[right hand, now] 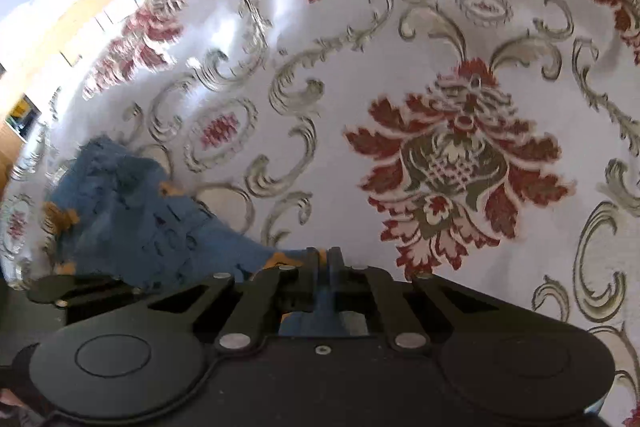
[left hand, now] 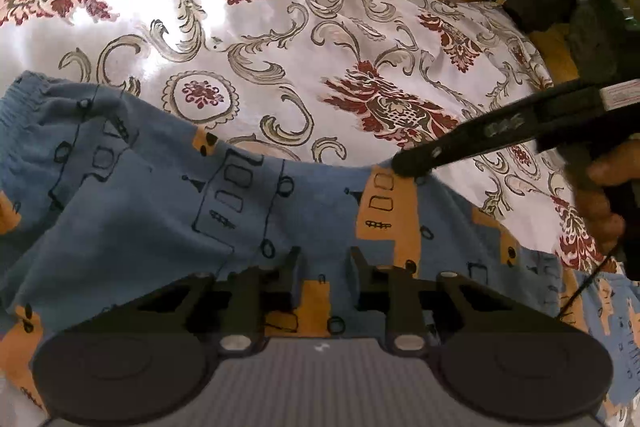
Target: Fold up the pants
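Hard to read as a whole: pants (left hand: 168, 211), blue with orange blocks and black line drawings, cut off at the left, right and lower edges of the left wrist view, partly covered by the left gripper (left hand: 324, 263). Spread on the floral bedspread (left hand: 248, 27), long axis running side to side across that gripper's front, ribbed band at far left. Left gripper's fingers parted with cloth showing between and beneath them; grip on it not clear.

Ahead and to the right, right gripper (left hand: 404, 165) tip meeting the pants' far edge. From its own camera, right gripper (right hand: 323, 253) nearly closed, a strip of blue cloth pinched between the fingers; remaining fabric bunched off to its left, blurred.

A hand (left hand: 604, 199) half cut off at far right.
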`<action>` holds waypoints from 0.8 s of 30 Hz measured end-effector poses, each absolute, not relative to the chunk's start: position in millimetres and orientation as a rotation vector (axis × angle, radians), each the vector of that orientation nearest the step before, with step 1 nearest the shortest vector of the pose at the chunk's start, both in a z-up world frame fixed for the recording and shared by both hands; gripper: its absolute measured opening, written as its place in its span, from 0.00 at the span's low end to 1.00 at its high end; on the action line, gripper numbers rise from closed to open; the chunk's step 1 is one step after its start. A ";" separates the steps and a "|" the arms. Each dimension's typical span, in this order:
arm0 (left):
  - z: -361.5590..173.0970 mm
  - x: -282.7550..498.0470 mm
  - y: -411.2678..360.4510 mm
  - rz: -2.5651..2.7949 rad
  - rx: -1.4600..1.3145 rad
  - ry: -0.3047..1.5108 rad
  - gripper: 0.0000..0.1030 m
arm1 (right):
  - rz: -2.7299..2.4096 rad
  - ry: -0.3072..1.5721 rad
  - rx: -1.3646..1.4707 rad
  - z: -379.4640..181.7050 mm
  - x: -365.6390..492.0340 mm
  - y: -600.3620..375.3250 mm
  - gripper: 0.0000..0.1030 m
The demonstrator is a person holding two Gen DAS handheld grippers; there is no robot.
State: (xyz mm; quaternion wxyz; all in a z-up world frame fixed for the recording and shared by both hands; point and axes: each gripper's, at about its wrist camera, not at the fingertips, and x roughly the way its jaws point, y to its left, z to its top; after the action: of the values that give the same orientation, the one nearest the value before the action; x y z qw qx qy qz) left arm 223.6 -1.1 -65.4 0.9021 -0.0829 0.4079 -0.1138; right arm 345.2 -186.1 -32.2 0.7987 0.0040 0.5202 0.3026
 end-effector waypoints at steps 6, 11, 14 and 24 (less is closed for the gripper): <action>-53.4 222.1 0.9 -0.193 -0.148 0.867 0.34 | 0.628 1.050 -0.064 -17.5 338.9 -186.4 0.39; -31.7 209.0 33.0 -0.137 -0.153 0.860 0.54 | 0.653 1.033 -0.072 7.7 298.8 -205.2 0.51; -16.8 197.3 57.4 -0.109 -0.136 0.847 0.59 | 0.674 1.022 -0.043 18.1 252.6 -215.2 0.63; -25.4 224.2 108.0 0.039 -0.103 0.916 0.20 | 0.502 1.006 0.093 -29.1 126.2 -240.3 0.80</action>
State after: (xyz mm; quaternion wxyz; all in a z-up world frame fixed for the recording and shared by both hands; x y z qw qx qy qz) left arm 224.2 108.0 -25.4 0.8955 -0.0495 0.4419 0.0186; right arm 126.2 -240.3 -29.1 0.8450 0.0442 0.4769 0.2381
